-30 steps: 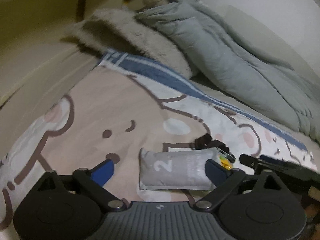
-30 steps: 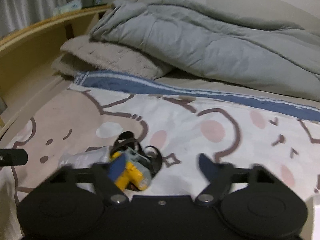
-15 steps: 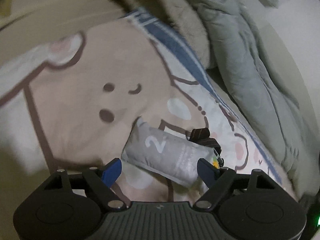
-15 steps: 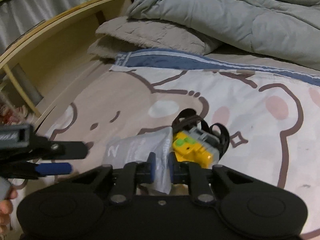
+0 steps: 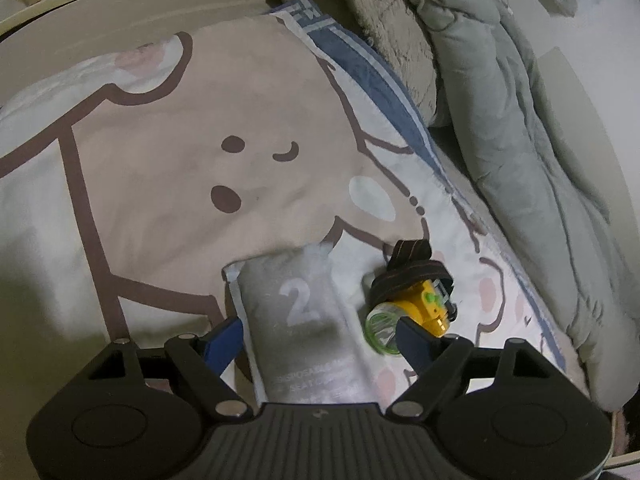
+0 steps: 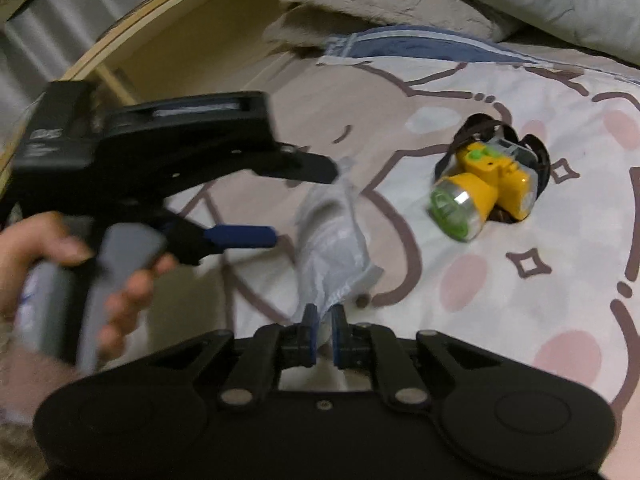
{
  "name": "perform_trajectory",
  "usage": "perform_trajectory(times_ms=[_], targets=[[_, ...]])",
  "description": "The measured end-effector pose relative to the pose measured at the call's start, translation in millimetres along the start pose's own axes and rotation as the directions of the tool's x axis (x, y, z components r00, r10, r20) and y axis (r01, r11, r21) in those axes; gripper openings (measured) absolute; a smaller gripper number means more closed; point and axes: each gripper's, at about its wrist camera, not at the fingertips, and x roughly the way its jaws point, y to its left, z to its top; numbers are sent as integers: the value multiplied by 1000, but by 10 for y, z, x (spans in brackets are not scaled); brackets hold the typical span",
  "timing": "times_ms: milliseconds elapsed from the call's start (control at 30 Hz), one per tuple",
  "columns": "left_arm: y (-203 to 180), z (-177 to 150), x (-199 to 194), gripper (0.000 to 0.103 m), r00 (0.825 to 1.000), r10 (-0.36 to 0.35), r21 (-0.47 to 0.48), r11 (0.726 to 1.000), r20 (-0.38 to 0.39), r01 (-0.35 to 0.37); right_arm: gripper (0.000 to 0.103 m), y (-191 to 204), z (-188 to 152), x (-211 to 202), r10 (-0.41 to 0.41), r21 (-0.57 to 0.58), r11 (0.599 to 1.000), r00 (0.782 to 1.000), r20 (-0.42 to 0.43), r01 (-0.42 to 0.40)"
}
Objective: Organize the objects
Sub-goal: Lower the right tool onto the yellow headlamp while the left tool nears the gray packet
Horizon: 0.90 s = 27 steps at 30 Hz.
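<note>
A bed fills both views, covered by a blanket printed with a cartoon bear in tan, white and brown, edged by a blue stripe toward the upper right of the left wrist frame. Beyond that stripe lie a beige fleecy pillow and a rumpled grey duvet, and a pale wooden bed frame curves across the upper left of the right wrist frame. A grey sealed packet printed with a large "2" sits in the lower centre of the left wrist frame, between the spread blue fingers of the left tool, which stands released around it without its pads visibly pressing on it. The right tool, at the bottom centre of its own frame, is clenched on the near end of that packet, whose crumpled body rises away from the pinch. A yellow headlamp with a green lens and a dark strap rests on the blanket just right of the packet, apart from both tools. A hand at the left edge of the right wrist frame grips the left tool's grey handle.
</note>
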Motion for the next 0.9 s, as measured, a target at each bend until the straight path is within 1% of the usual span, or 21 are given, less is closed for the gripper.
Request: perform_trajectory(times_ms=[33,100,133,167,200,267,333,433,500,600,633,667,767,800,833,900], targets=[[-9,-11,13,84,1000,7,9,1000,-1,-7,7,0,7,-62,0,3,1000,1000,4,0],[-29,-37,46,85,1000,22,28,999,-6,-22,14,-40,46,-173,-9,25,1000,1000,23,8],[-45,-52,69,86,999,30,41,999,-12,-29,23,-77,75,-242,-24,49,999,999,43,22],[-63,-70,91,87,999,37,57,998,-16,-36,34,-126,112,-310,-41,80,996,997,62,36],[-83,-93,113,89,999,46,76,996,-16,-45,37,-178,150,-364,-57,112,993,995,80,47],[-149,-149,159,89,997,71,136,988,-12,-69,37,-310,252,-462,-95,181,981,987,126,71],[-223,-221,207,89,995,95,201,975,-8,-91,37,-460,344,-510,-135,267,960,978,156,90],[-325,-334,286,90,992,124,291,950,-36,-109,37,-694,473,-460,-158,374,923,973,167,86],[-389,-410,325,93,987,161,368,920,-31,-138,37,-768,530,-369,-178,403,910,971,158,101],[-442,-497,391,94,979,202,456,874,-31,-166,39,-861,597,-150,-201,456,882,970,138,118],[-458,-527,414,94,976,213,490,855,-36,-169,42,-888,605,-83,-206,479,869,970,127,122],[-479,-560,432,94,974,222,529,832,-39,-168,45,-907,620,-10,-212,498,858,970,117,127],[-540,-642,442,94,972,231,642,752,-46,-148,45,-933,663,197,-228,525,839,969,98,144],[-553,-651,436,94,972,231,663,734,-46,-144,45,-937,678,252,-236,530,834,967,92,153],[-560,-654,428,94,971,232,678,722,-49,-139,45,-945,691,313,-241,539,827,967,83,160],[-559,-647,406,94,971,234,690,712,-58,-130,45,-955,701,374,-255,556,813,964,72,174]])
